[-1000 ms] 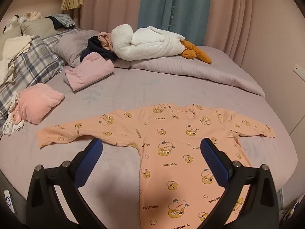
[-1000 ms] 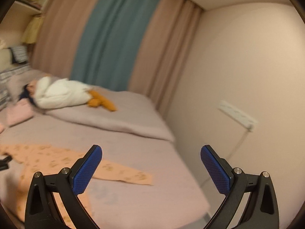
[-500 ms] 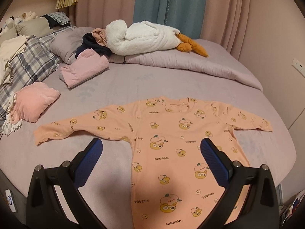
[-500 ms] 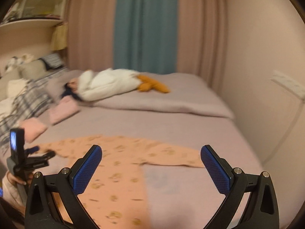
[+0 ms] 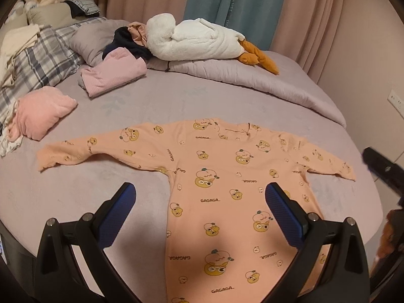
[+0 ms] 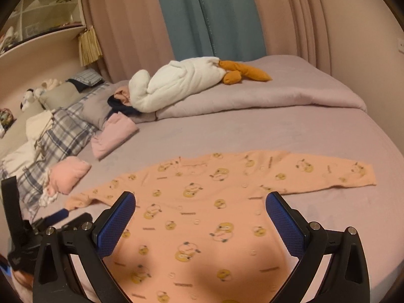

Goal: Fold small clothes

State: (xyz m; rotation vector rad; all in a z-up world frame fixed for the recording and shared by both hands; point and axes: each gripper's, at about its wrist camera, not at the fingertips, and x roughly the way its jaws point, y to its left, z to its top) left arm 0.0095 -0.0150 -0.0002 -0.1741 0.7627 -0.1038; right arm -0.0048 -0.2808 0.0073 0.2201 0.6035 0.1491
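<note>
An orange long-sleeved baby garment (image 5: 222,181) with a cartoon print lies flat on the lilac bed, both sleeves spread out; it also shows in the right wrist view (image 6: 202,209). My left gripper (image 5: 200,212) is open and empty, above the garment's left side near the bed's front edge. My right gripper (image 6: 200,222) is open and empty, above the garment's body. The right gripper's black body (image 5: 383,171) shows at the right edge of the left wrist view. The left gripper (image 6: 58,217) shows low at the left of the right wrist view.
A folded pink garment (image 5: 113,75) and a pink bundle (image 5: 40,116) lie at the left of the bed (image 5: 151,106). A white goose plush (image 5: 197,40) lies on the folded lilac duvet (image 5: 265,83) at the back. Plaid pillows (image 5: 38,60) are far left. A wall (image 5: 378,63) is on the right.
The right gripper has swung left and down from facing the wall, so the garment now lies under it. The left gripper has shifted slightly; the garment has not moved.
</note>
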